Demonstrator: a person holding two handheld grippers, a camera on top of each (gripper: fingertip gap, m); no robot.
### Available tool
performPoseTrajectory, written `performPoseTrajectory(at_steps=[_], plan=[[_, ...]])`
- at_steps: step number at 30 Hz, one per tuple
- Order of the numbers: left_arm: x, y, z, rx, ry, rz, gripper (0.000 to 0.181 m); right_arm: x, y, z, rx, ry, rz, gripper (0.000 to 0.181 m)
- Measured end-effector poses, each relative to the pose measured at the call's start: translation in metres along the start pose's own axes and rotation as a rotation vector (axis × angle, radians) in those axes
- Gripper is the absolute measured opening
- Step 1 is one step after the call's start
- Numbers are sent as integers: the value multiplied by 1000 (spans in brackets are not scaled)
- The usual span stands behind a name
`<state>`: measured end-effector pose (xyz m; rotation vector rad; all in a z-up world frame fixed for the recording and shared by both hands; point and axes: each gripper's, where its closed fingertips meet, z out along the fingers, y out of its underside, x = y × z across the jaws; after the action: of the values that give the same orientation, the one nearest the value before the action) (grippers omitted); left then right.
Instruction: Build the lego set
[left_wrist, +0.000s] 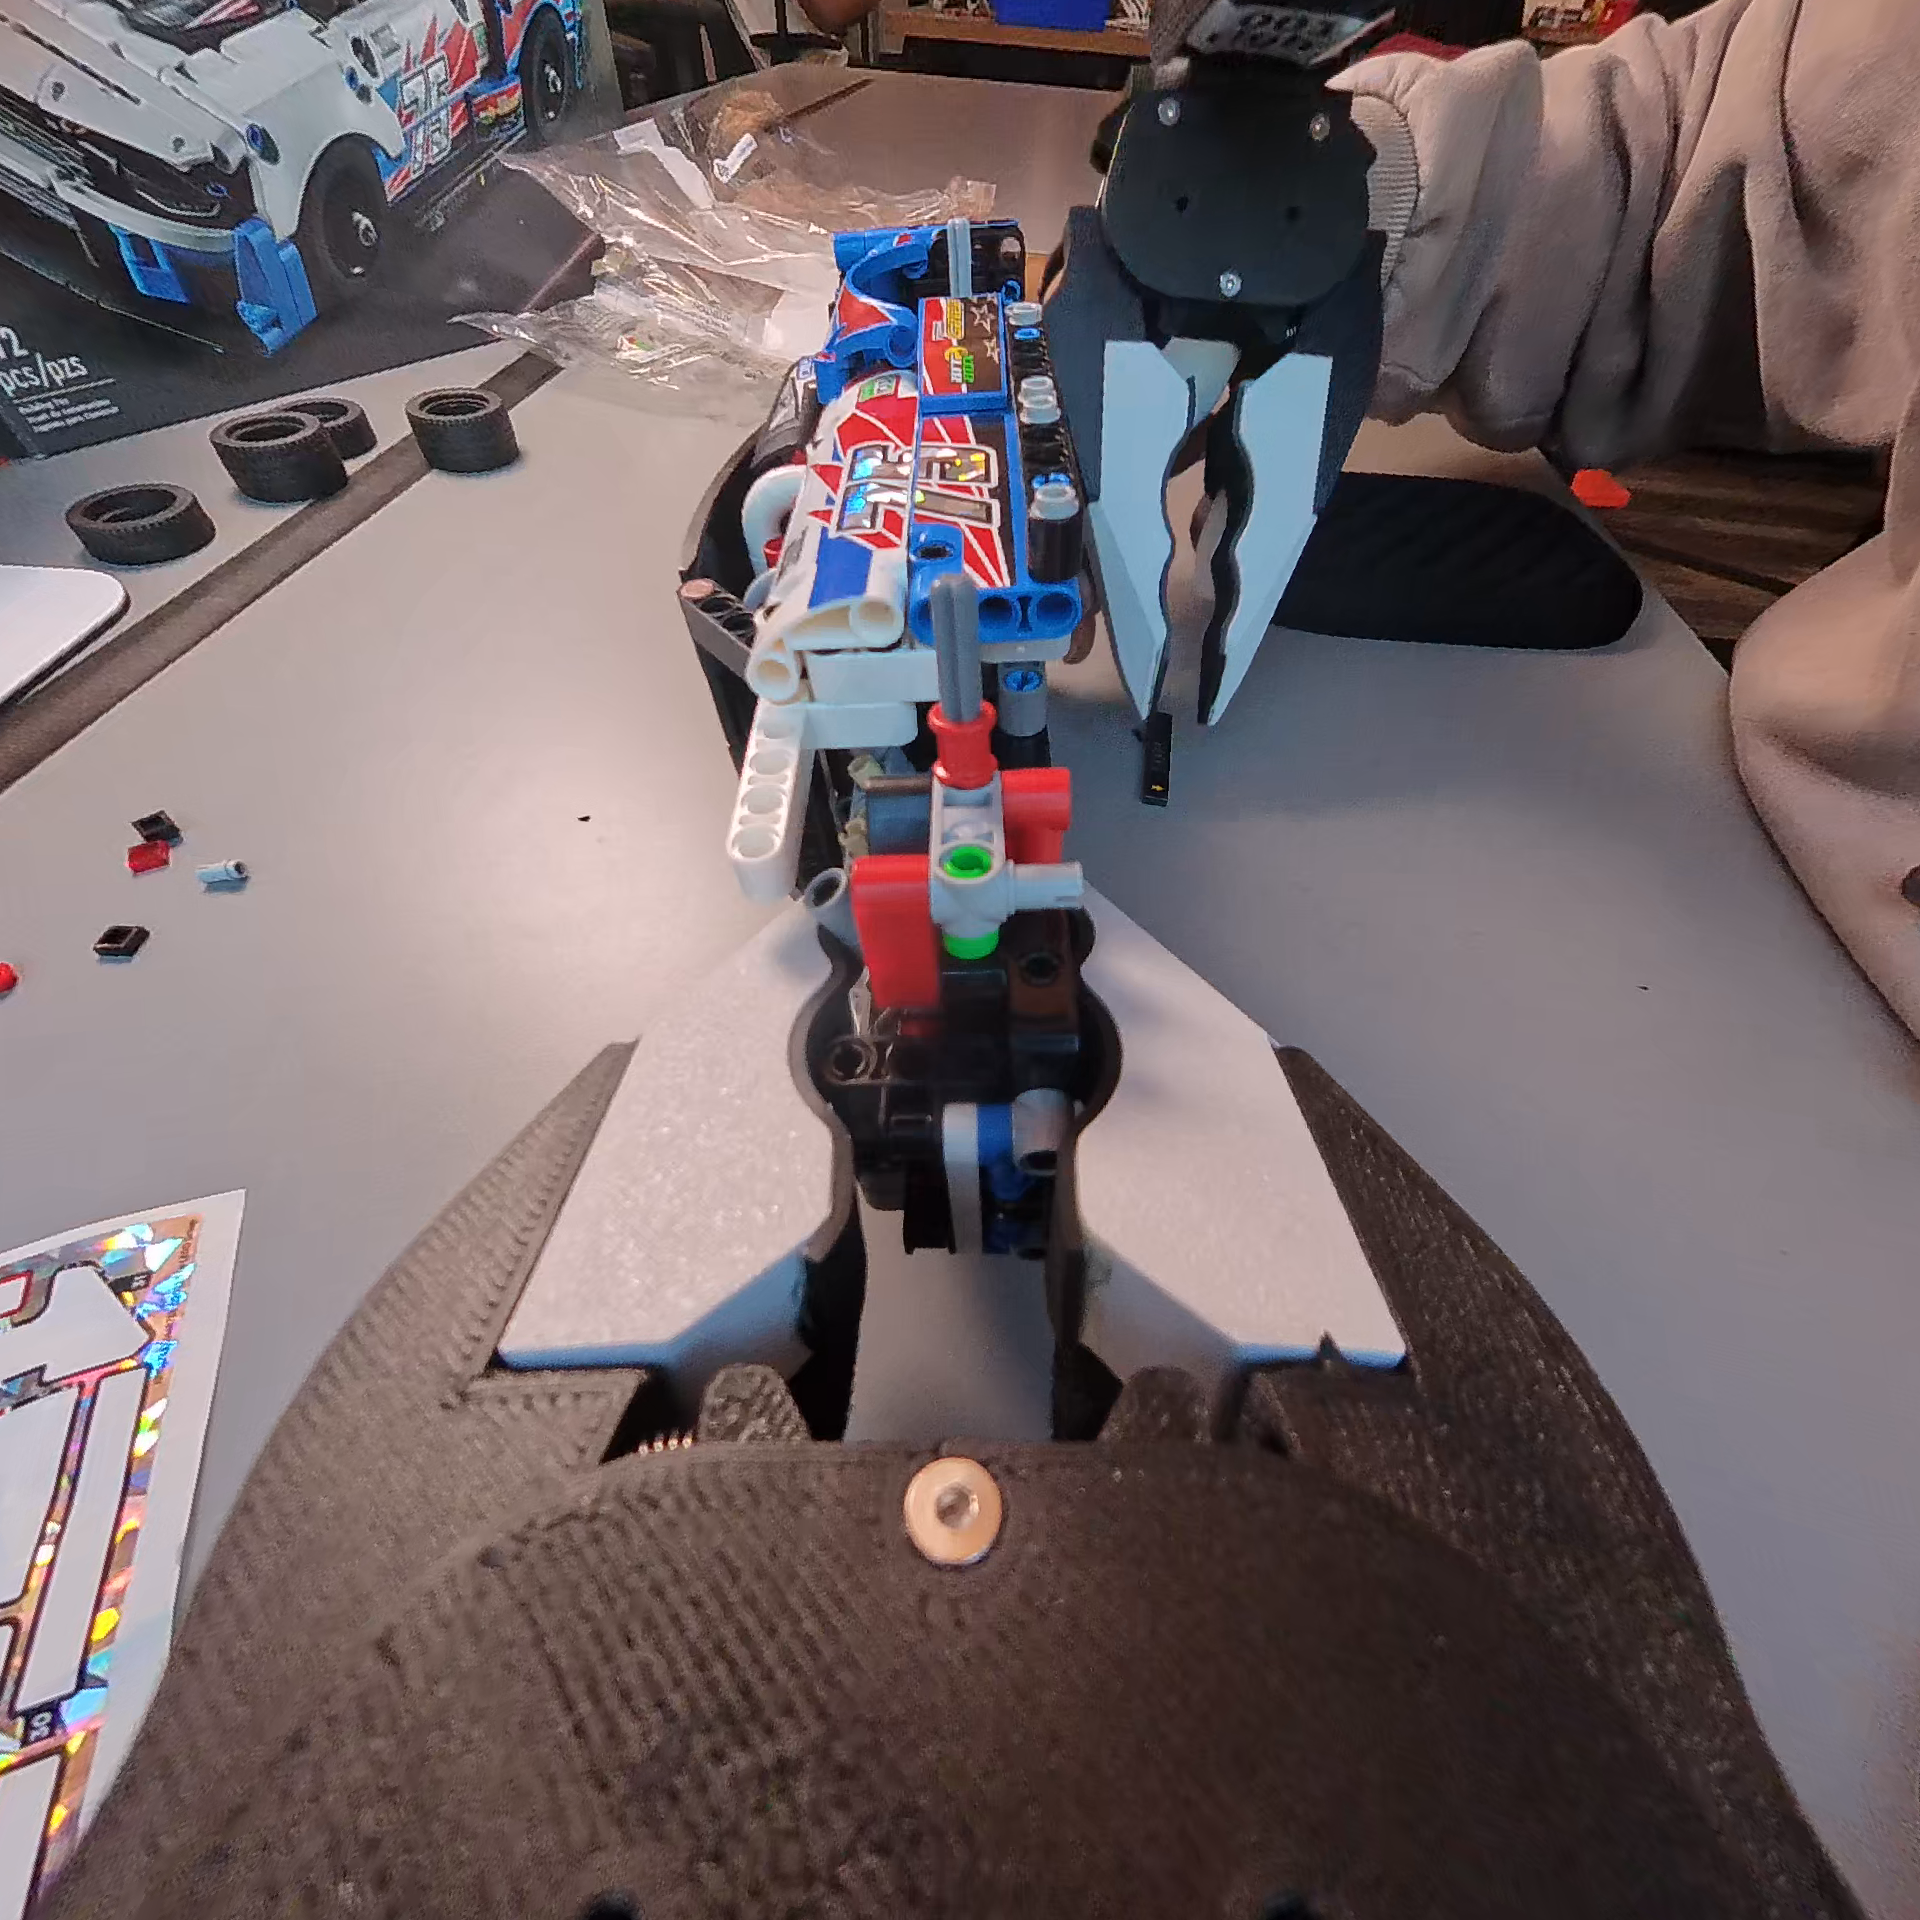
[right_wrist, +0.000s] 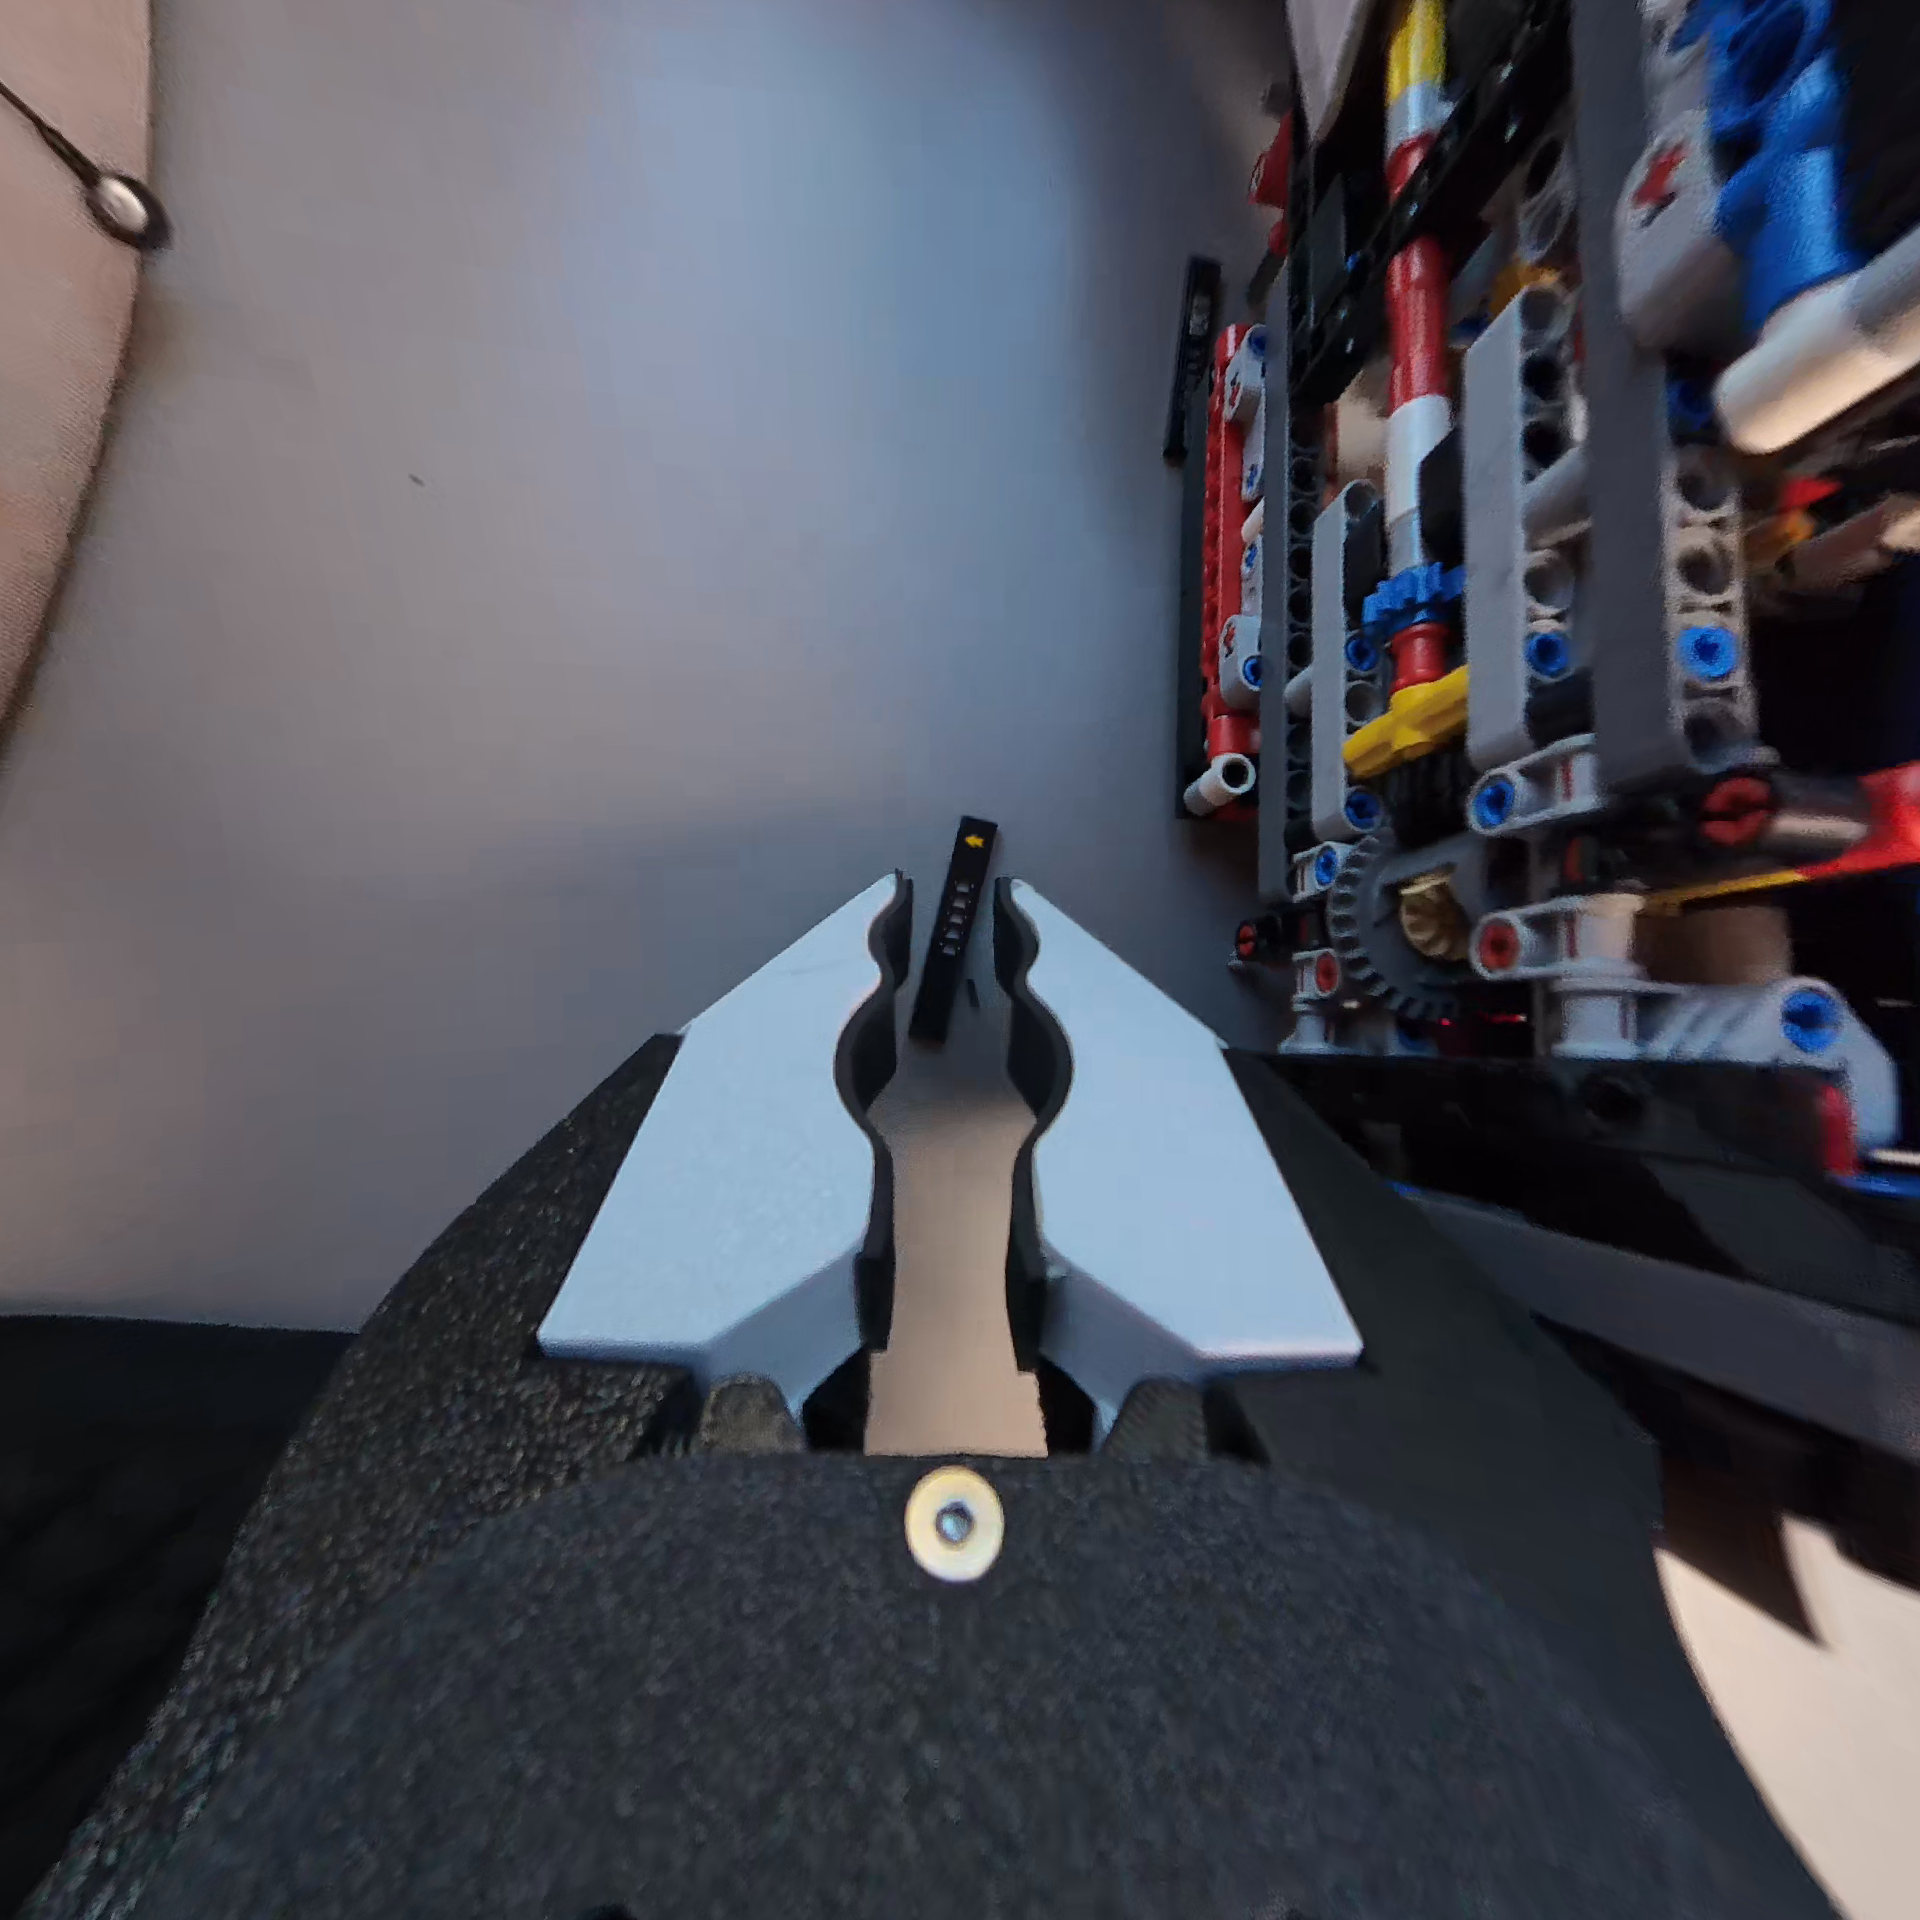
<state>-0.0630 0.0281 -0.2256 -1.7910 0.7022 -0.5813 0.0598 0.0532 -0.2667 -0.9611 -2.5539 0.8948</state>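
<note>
My left gripper (left_wrist: 945, 920) is shut on the end of a partly built lego car (left_wrist: 935, 499), blue, white and red, which is held on its side over the grey table (left_wrist: 416, 727). The car's underside, with gears and axles, fills the right of the right wrist view (right_wrist: 1507, 623). My right gripper (right_wrist: 951, 883) points down at the table beside the car (left_wrist: 1179, 717). Its jaws stand slightly apart. A thin black lego strip (right_wrist: 956, 925) with a small yellow mark lies on the table between its fingertips, ungripped. It also shows in the left wrist view (left_wrist: 1155, 764).
The set's box (left_wrist: 208, 208), several black tyres (left_wrist: 281, 457) and clear plastic bags (left_wrist: 675, 239) lie at the back left. Small loose pieces (left_wrist: 156, 852) and a shiny sticker sheet (left_wrist: 83, 1455) lie at the left. A black pad (left_wrist: 1455, 561) and a person's sleeve (left_wrist: 1662, 260) are at the right.
</note>
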Motion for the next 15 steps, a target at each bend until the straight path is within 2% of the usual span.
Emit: performPoseTrajectory(at_steps=[5, 6, 8, 11, 15], plan=[[1, 0, 0, 0, -1, 6, 34, -8, -43, -36, 189, 9, -3, 18], [1, 0, 0, 0, 0, 7, 34, -8, -53, -46, 236, 20, -6, 16], [1, 0, 0, 0, 0, 9, 34, -6, -73, -67, 320, 48, -16, 0], [2, 0, 0, -1, -1, 16, 34, -4, -96, -97, 438, 59, -21, 0], [3, 0, 0, -1, -1, 24, 34, 18, -113, -128, 534, 163, -10, 2]])
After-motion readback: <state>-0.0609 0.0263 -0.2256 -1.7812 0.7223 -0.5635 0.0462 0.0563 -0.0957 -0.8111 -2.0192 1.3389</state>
